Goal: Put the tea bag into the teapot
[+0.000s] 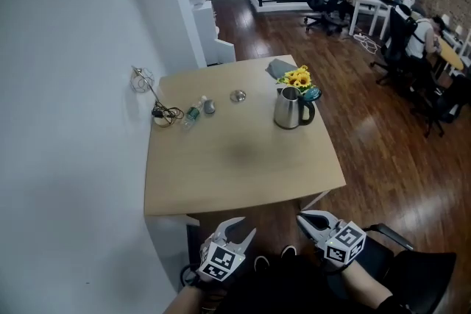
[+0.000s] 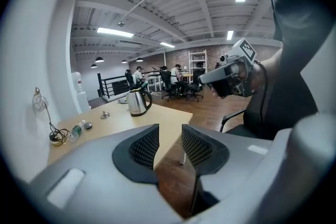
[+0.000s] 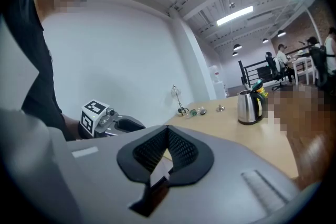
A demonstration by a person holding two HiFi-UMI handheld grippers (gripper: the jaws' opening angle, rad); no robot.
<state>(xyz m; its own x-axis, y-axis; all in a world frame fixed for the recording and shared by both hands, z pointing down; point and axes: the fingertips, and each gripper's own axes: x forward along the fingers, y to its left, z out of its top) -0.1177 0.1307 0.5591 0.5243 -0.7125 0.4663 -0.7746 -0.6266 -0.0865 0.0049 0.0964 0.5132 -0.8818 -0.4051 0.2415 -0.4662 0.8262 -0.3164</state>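
Observation:
A steel teapot (image 1: 293, 108) with a black handle stands near the far right of the wooden table (image 1: 243, 158); it also shows as the teapot (image 2: 137, 102) and the teapot (image 3: 247, 107). I cannot pick out a tea bag for certain; a small grey item (image 1: 210, 107) lies at the far left. Both grippers hang below the table's near edge, well short of the teapot. My left gripper (image 1: 243, 228) (image 2: 170, 131) is open with nothing between its jaws. On the right gripper (image 1: 303, 219) (image 3: 167, 130) the jaw tips meet, with nothing in them.
Yellow flowers (image 1: 298, 77) stand just behind the teapot. A metal lid (image 1: 238, 95), a small bottle (image 1: 191, 114) and a coiled cable (image 1: 165, 114) lie along the table's far left by the white wall. People sit at desks (image 1: 368, 0) at the back right. A dark chair (image 1: 412, 268) is beside me.

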